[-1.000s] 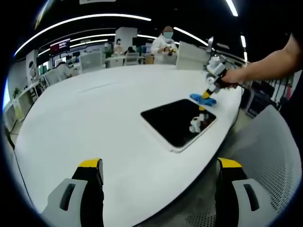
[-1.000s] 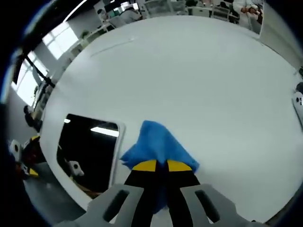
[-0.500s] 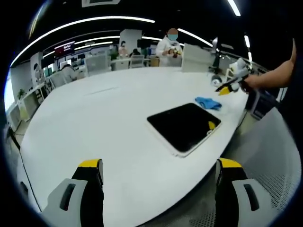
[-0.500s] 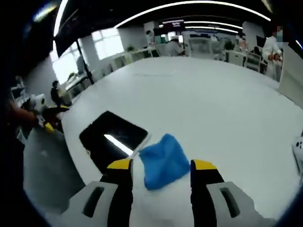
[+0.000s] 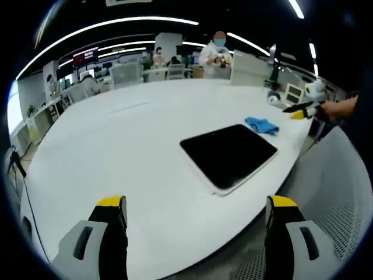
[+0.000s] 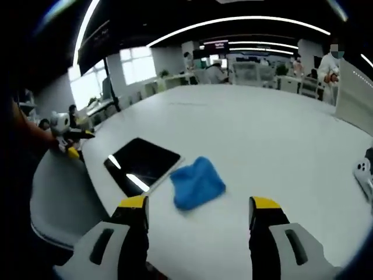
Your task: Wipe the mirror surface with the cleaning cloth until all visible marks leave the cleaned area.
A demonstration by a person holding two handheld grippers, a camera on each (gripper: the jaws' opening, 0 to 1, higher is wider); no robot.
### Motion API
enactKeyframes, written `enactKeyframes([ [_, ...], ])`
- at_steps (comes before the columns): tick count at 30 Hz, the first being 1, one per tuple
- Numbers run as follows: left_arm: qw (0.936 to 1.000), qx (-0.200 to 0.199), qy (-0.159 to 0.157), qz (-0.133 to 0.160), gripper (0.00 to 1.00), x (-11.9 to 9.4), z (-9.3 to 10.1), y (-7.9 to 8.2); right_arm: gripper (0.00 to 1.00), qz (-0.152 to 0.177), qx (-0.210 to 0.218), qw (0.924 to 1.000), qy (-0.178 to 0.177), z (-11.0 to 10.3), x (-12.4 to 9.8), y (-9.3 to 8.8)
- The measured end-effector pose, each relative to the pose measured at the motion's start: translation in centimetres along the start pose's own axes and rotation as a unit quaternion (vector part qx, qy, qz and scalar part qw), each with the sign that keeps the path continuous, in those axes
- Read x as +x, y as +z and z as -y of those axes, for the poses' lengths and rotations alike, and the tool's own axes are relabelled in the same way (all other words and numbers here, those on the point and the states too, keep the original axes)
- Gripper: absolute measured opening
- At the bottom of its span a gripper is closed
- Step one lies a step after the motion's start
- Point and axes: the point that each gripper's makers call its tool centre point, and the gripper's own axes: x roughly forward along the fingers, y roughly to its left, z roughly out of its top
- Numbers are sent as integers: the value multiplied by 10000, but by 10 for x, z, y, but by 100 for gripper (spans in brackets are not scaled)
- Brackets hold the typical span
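Observation:
A dark rectangular mirror (image 5: 228, 154) with a white rim lies flat on the white table (image 5: 116, 151) near its right edge. Beside its far corner rests a crumpled blue cloth (image 5: 261, 125), loose on the table. My left gripper (image 5: 195, 221) stands open near the table's front edge, well short of the mirror. In the right gripper view the blue cloth (image 6: 197, 182) lies just ahead of my open right gripper (image 6: 198, 219), with the mirror (image 6: 141, 165) to its left. The right gripper (image 5: 304, 111) also shows in the left gripper view, held off the table's right edge.
A white mesh chair (image 5: 335, 198) stands by the table's right edge. A small white device (image 6: 364, 172) lies on the table at the right. People and desks fill the office behind. A person (image 5: 217, 52) stands beyond the far side.
My right gripper has let go of the blue cloth, opened, and pulled back off the table's edge. The cloth now lies loose beside the mirror. The left gripper has barely moved.

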Motion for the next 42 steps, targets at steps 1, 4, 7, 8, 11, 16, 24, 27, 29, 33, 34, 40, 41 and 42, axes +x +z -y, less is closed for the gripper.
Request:
enactKeyframes([
  [1,9997,31,89,233,99,-2,-3,8,84,29,92,9999,49,-2,3,-1],
  [4,9994,-22,151,295,99,-4,-5,11,93,59,133,9995,275,-15,7,-3],
  [7,9995,-12,123,304,99,-3,-5,10,100,17,-1,9993,363,-26,9,-6],
  [8,9995,-1,104,289,99,-3,-5,10,100,-10,-61,9993,379,-29,8,-6],
  [11,9996,66,32,286,99,-3,-2,9,100,51,-196,9993,305,-31,8,-4],
  [16,9996,101,49,259,99,-4,-2,8,100,67,-156,9996,229,-33,5,-6],
  [24,9994,100,218,249,99,-8,-8,6,100,203,18,9998,51,-38,-9,-18],
  [27,9992,121,246,306,99,-12,-7,5,100,160,0,9999,-29,-39,-16,-28],
  [29,9990,83,289,329,99,-14,-8,5,100,151,65,9998,-116,-36,-22,-33],
  [33,9992,137,268,256,99,-14,-8,2,100,180,96,9995,-229,-29,-27,-35],
  [34,9991,153,283,291,99,-14,-10,3,100,153,45,9995,-267,-28,-27,-36],
  [40,9988,154,285,370,99,-14,-11,7,100,145,32,9993,-334,-25,-25,-32],
  [41,9987,145,284,394,99,-15,-11,7,100,151,13,9994,-320,-25,-24,-31],
  [42,9986,153,277,420,99,-16,-10,7,100,153,-41,9995,-290,-26,-23,-29],
])
